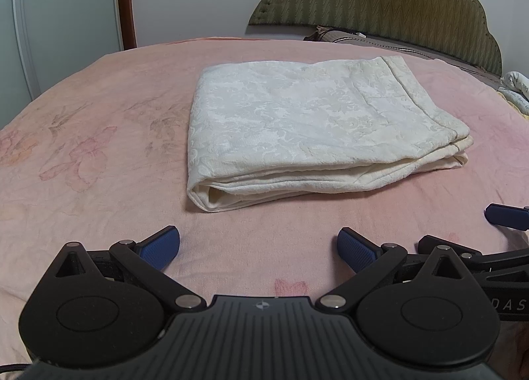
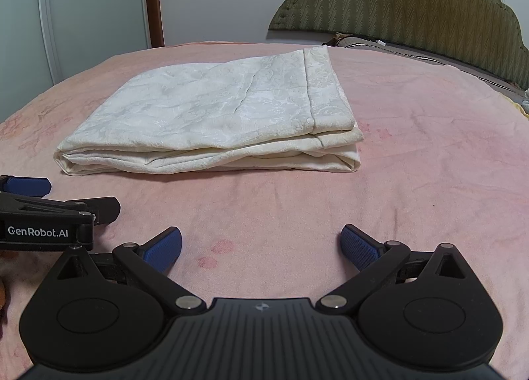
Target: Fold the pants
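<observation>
While the cream pants [image 1: 297,128] lie folded in a neat stack on the pink bed [image 1: 99,181] at twelve o'clock, we hold the left tool [image 1: 258,249] and right tool [image 2: 261,247] spread wide, empty, side by side, short of the pants.

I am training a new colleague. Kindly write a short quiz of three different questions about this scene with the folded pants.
1. True or false: the left gripper holds the cream pants.
2. The pants lie on: A) a pink bedsheet; B) a wooden floor; C) a chair.
3. Fill in: both the left gripper and the right gripper have their jaws ____.

Key: 1 false, it is empty and short of them; 2 A; 3 open.
</observation>
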Demonstrator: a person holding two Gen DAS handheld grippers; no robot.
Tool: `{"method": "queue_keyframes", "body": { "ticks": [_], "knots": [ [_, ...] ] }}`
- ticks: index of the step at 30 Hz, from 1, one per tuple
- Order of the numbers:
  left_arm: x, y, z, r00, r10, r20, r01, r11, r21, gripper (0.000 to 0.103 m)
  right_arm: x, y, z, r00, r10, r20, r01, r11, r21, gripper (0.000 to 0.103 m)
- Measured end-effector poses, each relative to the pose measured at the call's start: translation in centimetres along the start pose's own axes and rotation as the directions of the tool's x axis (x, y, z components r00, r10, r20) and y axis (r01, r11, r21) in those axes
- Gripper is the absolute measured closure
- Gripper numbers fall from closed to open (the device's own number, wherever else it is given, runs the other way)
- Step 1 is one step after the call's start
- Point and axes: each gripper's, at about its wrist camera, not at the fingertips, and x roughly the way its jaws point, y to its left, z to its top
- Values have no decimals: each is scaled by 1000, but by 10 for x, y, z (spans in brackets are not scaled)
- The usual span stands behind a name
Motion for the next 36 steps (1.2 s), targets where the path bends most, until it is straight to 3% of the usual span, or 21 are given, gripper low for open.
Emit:
{"method": "queue_keyframes", "body": {
  "ticks": [36],
  "knots": [
    [-11,10,0,999,28,-18,-28,1000,-12,0,-3,-1,-2,1000,-5,1,5,1000,-3,0]
  ]
}}
